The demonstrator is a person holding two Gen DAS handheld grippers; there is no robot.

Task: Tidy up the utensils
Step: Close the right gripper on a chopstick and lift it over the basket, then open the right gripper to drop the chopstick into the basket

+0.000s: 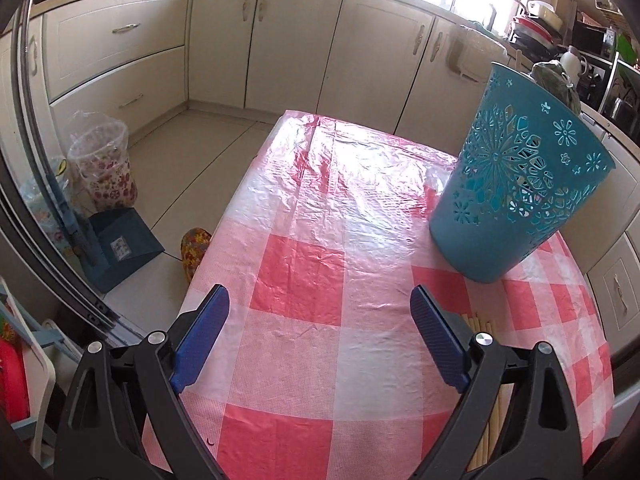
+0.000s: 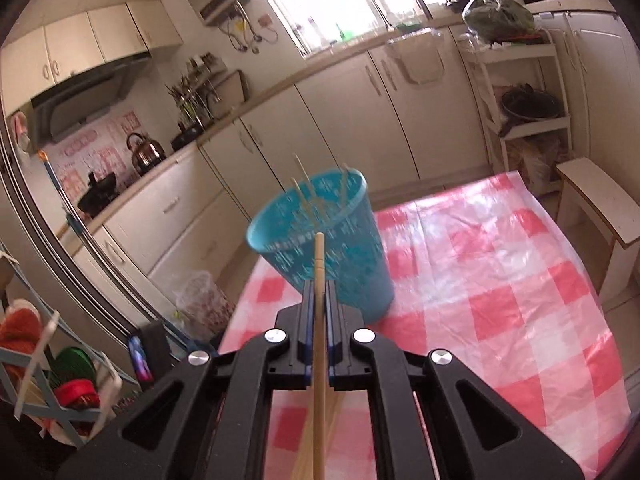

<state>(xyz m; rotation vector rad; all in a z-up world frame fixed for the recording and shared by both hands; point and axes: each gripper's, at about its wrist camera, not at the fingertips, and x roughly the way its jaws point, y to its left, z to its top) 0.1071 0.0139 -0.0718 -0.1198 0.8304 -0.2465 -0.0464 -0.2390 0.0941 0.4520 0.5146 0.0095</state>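
The right gripper (image 2: 319, 280) is clamped tight on a single wooden chopstick (image 2: 318, 320), its blue pads pressed flat against either side of the stick. The chopstick's long axis runs straight along the gripper's own line: its tip sticks out a short way past the fingertips and points at the teal basket (image 2: 320, 240), while its back end runs down between the black arms and is cut off at the bottom of the view, so its full length cannot be seen. Beneath the gripper, more pale chopsticks (image 2: 320, 432) lie on the table, mostly hidden by the gripper's frame; how many there are I cannot tell.

The basket looks smeared in the right wrist view, its cut-out pattern reduced to streaks. A few thin sticks (image 2: 306, 188) stand in it, leaning and poking above the rim; their lower parts are lost inside.

From the left wrist view the basket (image 1: 516, 184) is sharp, standing on the pink-and-white checked tablecloth (image 1: 304, 264) near the table's right edge. The left gripper (image 1: 320, 332) hangs above the cloth with its blue fingers (image 1: 202, 340) spread wide and nothing between them. Just behind its right finger, the ends of the loose chopsticks (image 1: 482, 326) peek out, the rest covered by the black arm.
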